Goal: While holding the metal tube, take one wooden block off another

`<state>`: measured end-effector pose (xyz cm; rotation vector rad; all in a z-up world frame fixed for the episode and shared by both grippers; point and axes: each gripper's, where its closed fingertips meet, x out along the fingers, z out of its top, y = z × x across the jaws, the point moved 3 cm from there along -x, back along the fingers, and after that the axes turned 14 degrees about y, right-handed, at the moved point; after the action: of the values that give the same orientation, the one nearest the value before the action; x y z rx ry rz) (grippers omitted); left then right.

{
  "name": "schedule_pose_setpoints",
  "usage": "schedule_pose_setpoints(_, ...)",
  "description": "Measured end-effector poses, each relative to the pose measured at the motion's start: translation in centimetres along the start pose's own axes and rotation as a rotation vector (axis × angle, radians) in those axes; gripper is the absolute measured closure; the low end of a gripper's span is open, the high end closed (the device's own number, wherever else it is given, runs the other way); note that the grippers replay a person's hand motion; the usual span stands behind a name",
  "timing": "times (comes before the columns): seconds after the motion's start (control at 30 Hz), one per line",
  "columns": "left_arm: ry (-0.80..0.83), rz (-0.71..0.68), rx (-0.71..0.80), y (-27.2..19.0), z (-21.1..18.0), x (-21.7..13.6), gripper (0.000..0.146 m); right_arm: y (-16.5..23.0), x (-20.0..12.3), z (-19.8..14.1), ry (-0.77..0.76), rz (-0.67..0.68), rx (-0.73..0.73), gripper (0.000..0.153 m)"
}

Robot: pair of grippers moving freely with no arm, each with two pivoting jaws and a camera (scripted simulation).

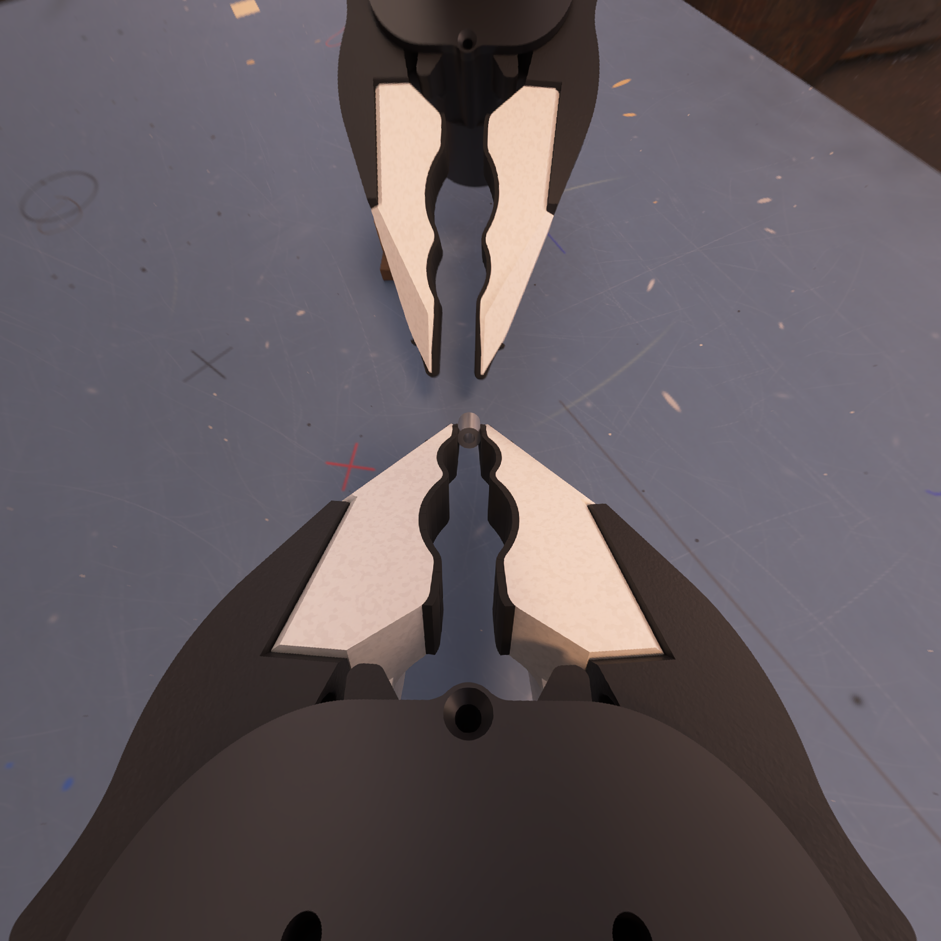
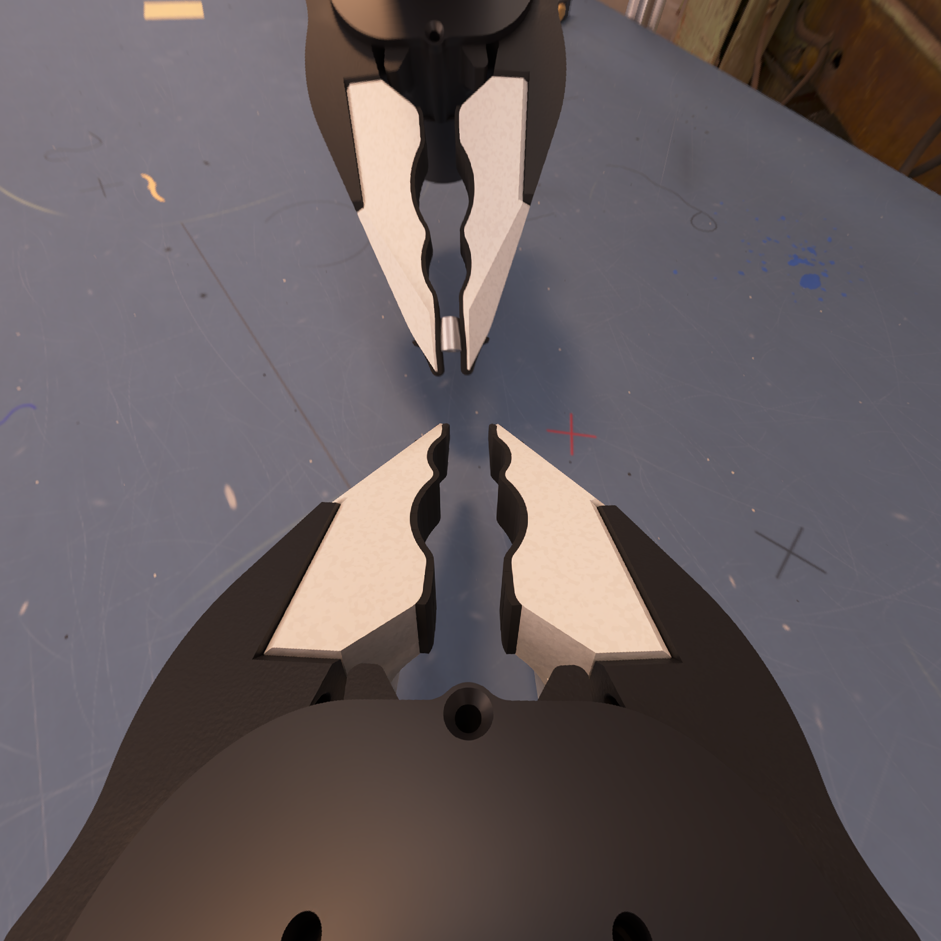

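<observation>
My left gripper (image 1: 468,429) is shut on a small grey metal tube (image 1: 468,437), pinched at the very fingertips and seen end-on. The right wrist view shows that gripper (image 2: 452,371) facing me with the tube (image 2: 449,333) upright between its fingers. My right gripper (image 2: 469,427) is open with a narrow gap and holds nothing. It also shows in the left wrist view (image 1: 457,376), tip to tip with the left one and a short way apart. A brown sliver of a wooden block (image 1: 385,267) shows behind the right gripper's finger; the rest is hidden.
The blue-grey scratched table (image 1: 153,509) carries a red cross (image 1: 350,466) and a black cross (image 1: 208,364), both also in the right wrist view, red (image 2: 571,434) and black (image 2: 790,552). The table's edge (image 2: 764,97) runs along the upper right, with dark wood beyond.
</observation>
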<state>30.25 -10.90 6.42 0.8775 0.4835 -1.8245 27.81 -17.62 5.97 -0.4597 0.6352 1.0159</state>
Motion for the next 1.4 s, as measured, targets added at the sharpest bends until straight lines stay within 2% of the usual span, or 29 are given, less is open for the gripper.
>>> schedule_pose_setpoints(0.1,0.036,-0.043,-0.058,-0.1,-0.6,0.2,0.139,-0.8,-1.3,-1.2,0.099,-0.073,-0.018,0.128)
schedule_pose_setpoints(0.27,0.021,-0.079,-0.142,0.3,-1.4,0.3,0.139,-2.2,-8.0,-5.5,0.206,-0.198,0.000,0.120)
schedule_pose_setpoints(0.37,0.007,-0.085,-0.151,0.5,-1.6,0.3,0.139,-3.1,-9.8,-8.5,0.303,-0.254,0.020,0.115)
schedule_pose_setpoints(0.5,0.015,-0.088,-0.141,0.3,-2.0,0.7,0.139,-3.9,-9.2,-10.2,0.388,-0.258,0.002,0.111)
schedule_pose_setpoints(0.67,0.034,-0.088,-0.135,-0.1,-2.3,0.8,0.139,-4.7,-7.6,-9.4,0.318,-0.143,-0.028,0.108)
schedule_pose_setpoints(0.83,0.022,-0.104,-0.160,0.1,-2.7,0.4,0.139,-4.9,-6.5,-9.1,0.323,-0.050,-0.062,0.136)
schedule_pose_setpoints(1.03,0.054,-0.059,-0.171,0.6,-3.6,0.2,0.139,-5.0,-5.2,-8.1,0.273,-0.014,0.089,0.139)
schedule_pose_setpoints(1.23,0.062,-0.074,-0.193,0.7,-3.7,0.3,0.139,-5.7,-4.2,-7.3,0.292,-0.110,0.170,0.139)
schedule_pose_setpoints(1.4,0.049,-0.036,-0.191,0.9,-3.8,0.0,0.139,-5.4,-3.9,-7.1,0.293,-0.144,0.164,0.139)
